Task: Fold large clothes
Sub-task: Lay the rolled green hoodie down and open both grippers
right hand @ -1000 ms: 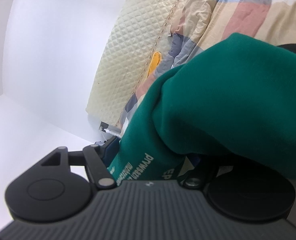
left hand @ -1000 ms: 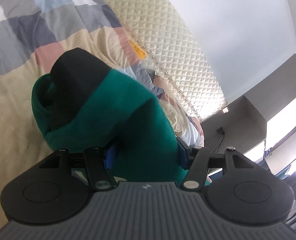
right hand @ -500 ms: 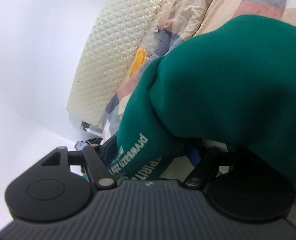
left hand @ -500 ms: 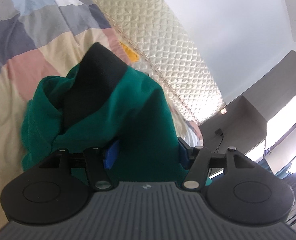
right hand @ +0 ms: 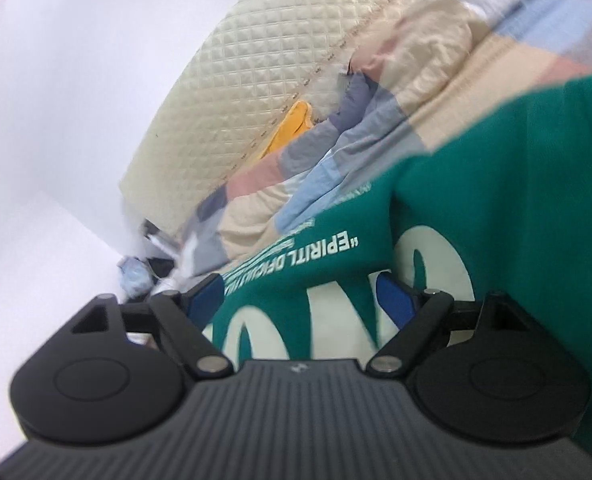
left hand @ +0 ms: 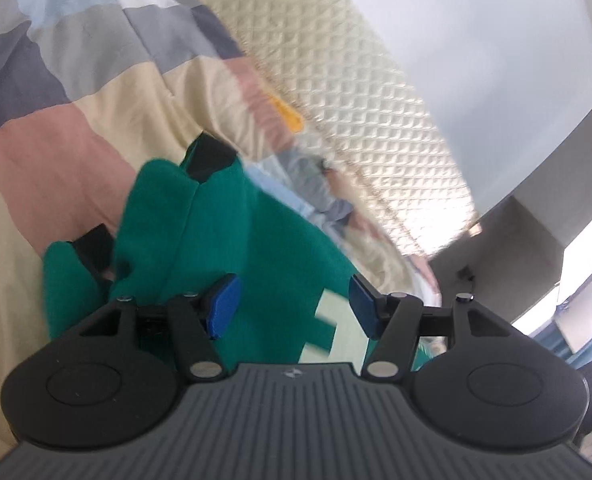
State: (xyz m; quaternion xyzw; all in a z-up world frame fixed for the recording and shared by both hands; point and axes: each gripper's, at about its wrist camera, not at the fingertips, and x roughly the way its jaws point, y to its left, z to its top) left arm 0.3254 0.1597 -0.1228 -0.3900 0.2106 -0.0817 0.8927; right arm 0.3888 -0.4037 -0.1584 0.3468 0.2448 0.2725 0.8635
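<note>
A green sweatshirt (left hand: 223, 240) with black cuffs and pale printed letters lies on the checked bed cover (left hand: 75, 120). In the left wrist view my left gripper (left hand: 291, 306) stands open just above the cloth, its blue pads apart with nothing between them. In the right wrist view the sweatshirt (right hand: 496, 184) shows its pale lettering, and my right gripper (right hand: 300, 302) is open over the print, holding nothing. A folded sleeve lies across the right of that view.
A quilted cream headboard (left hand: 356, 92) runs along the far edge of the bed, also in the right wrist view (right hand: 263, 80). A yellow item (right hand: 287, 128) lies by it. Rumpled bedding (right hand: 255, 208) is piled near the headboard. White wall beyond.
Both grippers have opened and let go of the green sweatshirt, which now lies lower and flatter on the bed with its printed front showing. Both cameras moved; the frames are blurred.
</note>
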